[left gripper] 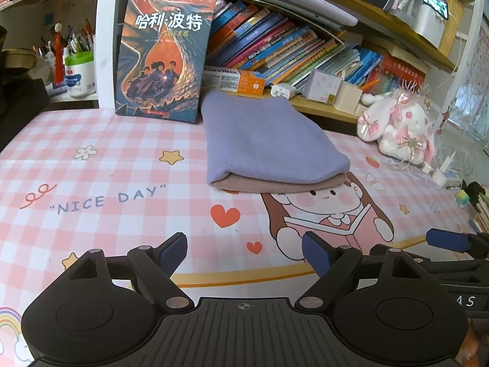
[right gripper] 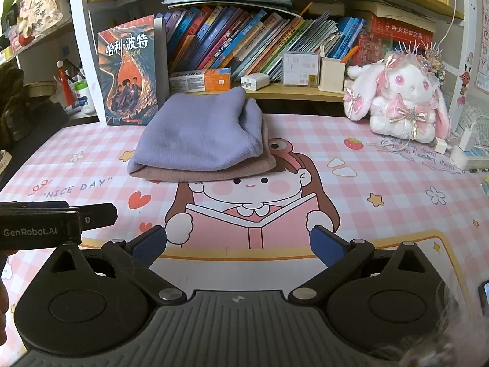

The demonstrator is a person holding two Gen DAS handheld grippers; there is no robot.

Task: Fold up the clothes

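Fingers [left gripper: 174,252] of both grippers apart, empty, purple garment [left gripper: 262,140] folded atop folded brown garment [right gripper: 214,169], pink checked mat [right gripper: 366,165].

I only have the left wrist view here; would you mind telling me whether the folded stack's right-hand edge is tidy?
Observer: In the right wrist view, the purple garment sits askew on the pinkish-brown garment, whose right edge sticks out beyond it.
Operator: Thank you. Is my right gripper open? I see only one blue pad of it.
Observer: Yes, the right gripper is wide open and empty, low over the desk mat.
Operator: And what lies right of the plush rabbit?
Observer: A white power strip with a plug in it lies on the mat, right of the plush rabbit.
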